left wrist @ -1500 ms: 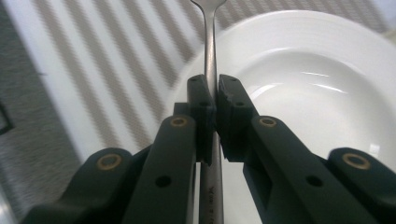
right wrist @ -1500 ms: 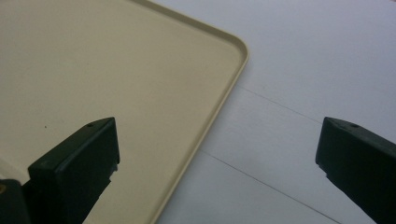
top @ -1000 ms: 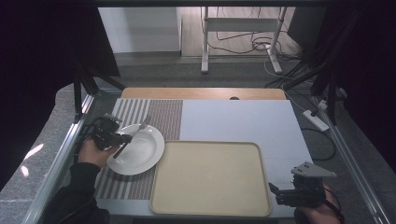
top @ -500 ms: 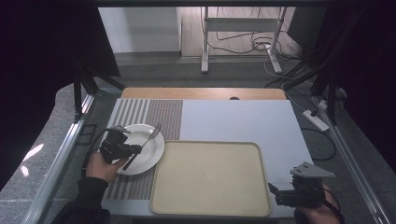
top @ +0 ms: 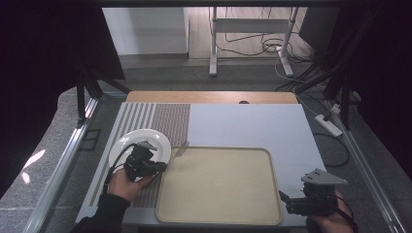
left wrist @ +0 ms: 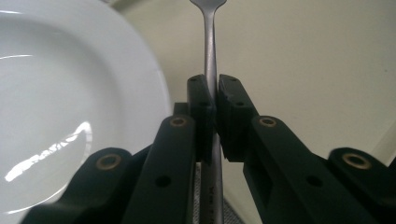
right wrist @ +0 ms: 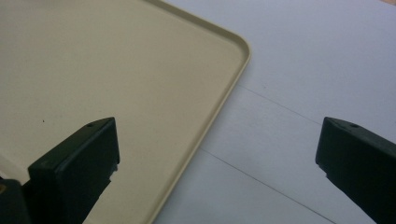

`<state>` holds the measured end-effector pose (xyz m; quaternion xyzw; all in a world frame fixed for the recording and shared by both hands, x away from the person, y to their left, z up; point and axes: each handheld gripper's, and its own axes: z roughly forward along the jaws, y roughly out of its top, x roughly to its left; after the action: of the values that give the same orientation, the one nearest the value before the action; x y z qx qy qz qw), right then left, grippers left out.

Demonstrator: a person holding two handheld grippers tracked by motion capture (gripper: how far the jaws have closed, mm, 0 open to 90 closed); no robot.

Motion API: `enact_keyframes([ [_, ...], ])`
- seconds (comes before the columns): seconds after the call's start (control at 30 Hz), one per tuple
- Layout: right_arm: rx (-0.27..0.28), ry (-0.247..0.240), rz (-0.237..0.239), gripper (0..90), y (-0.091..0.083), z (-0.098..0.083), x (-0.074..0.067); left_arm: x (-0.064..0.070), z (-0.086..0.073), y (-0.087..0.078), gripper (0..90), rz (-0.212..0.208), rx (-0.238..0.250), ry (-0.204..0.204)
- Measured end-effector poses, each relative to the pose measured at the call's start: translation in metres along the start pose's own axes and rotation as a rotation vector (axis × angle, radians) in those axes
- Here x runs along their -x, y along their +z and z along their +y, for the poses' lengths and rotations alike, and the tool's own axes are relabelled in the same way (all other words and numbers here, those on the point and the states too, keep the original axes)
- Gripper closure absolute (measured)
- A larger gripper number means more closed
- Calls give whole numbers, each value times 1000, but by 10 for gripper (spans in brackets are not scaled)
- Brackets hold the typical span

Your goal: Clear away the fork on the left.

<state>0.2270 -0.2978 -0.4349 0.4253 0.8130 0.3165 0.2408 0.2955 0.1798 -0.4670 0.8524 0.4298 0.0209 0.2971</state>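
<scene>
A fork [left wrist: 211, 56] is clamped by the left gripper [left wrist: 211, 100] at the tray's [top: 218, 221] left edge — beside the plate [top: 121, 143]; the right gripper [right wrist: 217, 149] is held wide open at the tray's near right corner.

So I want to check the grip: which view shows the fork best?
The left gripper view: the fork handle is pinched between the fingers. The high view shows it small, tines at the tray corner.
</scene>
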Motion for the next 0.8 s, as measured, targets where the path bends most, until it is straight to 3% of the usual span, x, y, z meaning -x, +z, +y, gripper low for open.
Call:
enact_keyframes([
  [0.13,-1,-3,0,3,0,0,0,16,4,15,840,-7,-25,22],
  [0.4,-4,-5,4,3,0,0,0,30,5,34,840,-8,-66,37],
  [0.53,-6,-6,4,3,1,0,0,40,4,48,839,-14,-114,51],
  [0.67,-6,-5,5,3,1,0,0,47,0,64,834,-34,-200,70],
  [0.8,-5,-5,6,3,1,0,0,47,4,62,801,-44,-172,93],
])
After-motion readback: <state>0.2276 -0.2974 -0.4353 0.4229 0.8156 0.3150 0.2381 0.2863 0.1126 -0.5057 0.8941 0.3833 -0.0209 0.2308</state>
